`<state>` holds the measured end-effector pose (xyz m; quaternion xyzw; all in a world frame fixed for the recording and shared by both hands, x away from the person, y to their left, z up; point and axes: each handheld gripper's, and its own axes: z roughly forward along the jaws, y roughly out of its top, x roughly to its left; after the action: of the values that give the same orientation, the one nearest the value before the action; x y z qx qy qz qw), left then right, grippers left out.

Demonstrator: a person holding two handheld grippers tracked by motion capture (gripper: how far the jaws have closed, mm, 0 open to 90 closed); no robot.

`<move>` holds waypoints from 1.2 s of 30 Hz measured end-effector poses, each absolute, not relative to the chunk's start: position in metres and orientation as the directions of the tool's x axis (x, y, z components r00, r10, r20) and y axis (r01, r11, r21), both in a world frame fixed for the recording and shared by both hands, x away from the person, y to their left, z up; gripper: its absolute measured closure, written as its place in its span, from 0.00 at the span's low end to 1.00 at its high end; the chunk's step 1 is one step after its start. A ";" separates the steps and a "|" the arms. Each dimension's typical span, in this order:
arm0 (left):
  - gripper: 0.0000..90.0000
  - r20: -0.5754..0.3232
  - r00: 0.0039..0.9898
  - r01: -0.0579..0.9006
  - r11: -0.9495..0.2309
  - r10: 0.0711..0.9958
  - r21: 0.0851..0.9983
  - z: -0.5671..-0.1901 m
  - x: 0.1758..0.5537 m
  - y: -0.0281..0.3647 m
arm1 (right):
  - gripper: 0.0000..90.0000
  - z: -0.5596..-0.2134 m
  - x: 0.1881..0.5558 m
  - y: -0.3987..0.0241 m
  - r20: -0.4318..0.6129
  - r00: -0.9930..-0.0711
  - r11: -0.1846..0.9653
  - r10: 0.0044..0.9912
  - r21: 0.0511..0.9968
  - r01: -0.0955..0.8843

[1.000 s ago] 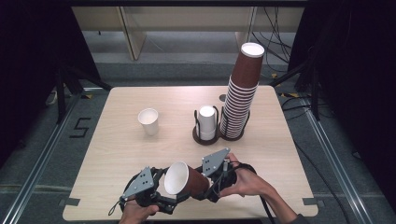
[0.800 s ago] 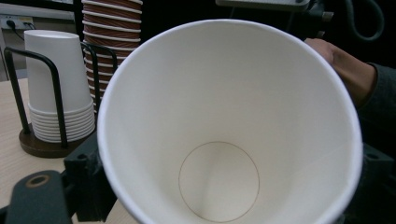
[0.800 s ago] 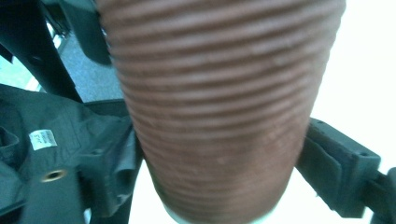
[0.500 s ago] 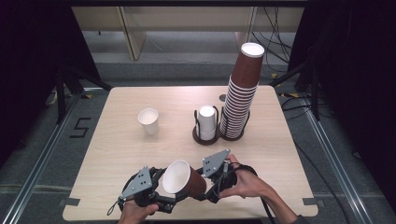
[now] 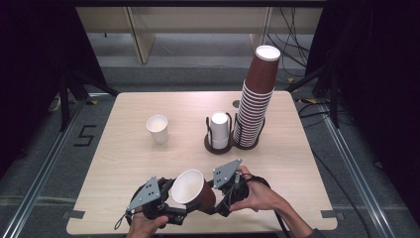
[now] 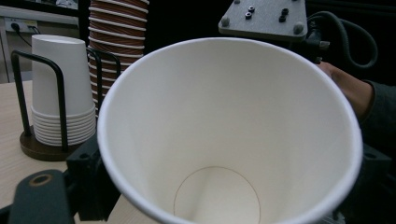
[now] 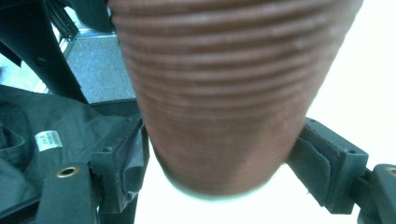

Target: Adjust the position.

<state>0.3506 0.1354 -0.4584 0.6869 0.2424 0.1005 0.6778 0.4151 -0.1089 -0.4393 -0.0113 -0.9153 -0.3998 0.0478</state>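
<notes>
Little has shifted since the earlier pictures: both hands sit at the table's (image 5: 124, 129) near edge as they did, the brown paper cup (image 5: 193, 191) lies on its side between them, and the cups farther back stand where they stood. What has changed is the jaws. The left gripper (image 5: 171, 206) has just been closing, with the cup's rim end between its jaws; in the left gripper view the white mouth of the cup (image 6: 229, 135) sits right at the camera, and whether the pads already press on it cannot be told. The right gripper (image 5: 220, 196) has just been easing slightly wider while its pads (image 7: 126, 154) flank the ribbed base of the cup (image 7: 210, 93), touching on both sides, so it appears to pinch the base.

Measured from the cup: the wire holder with white cups (image 5: 219, 131) stands well behind it, the tall brown stack (image 5: 255, 106) just beside that holder, and a lone white cup (image 5: 157, 129) behind and to the left.

The risk, as I judge it: thin paper buckles if the left jaws squeeze the rim hard. If the right grip loosens before the left one holds, the cup could slip and roll off the near edge.
</notes>
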 end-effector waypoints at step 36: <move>0.15 0.014 0.543 0.224 -0.162 0.839 0.961 -0.466 0.376 0.182 | 0.21 -0.446 0.428 -0.158 0.006 -0.967 0.684 0.256 0.705 0.186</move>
<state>0.3764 0.1818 -0.4657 0.7037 0.3778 0.2925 0.5258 0.4277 -0.1578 -0.4459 -0.1207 -0.9164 -0.3787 -0.0464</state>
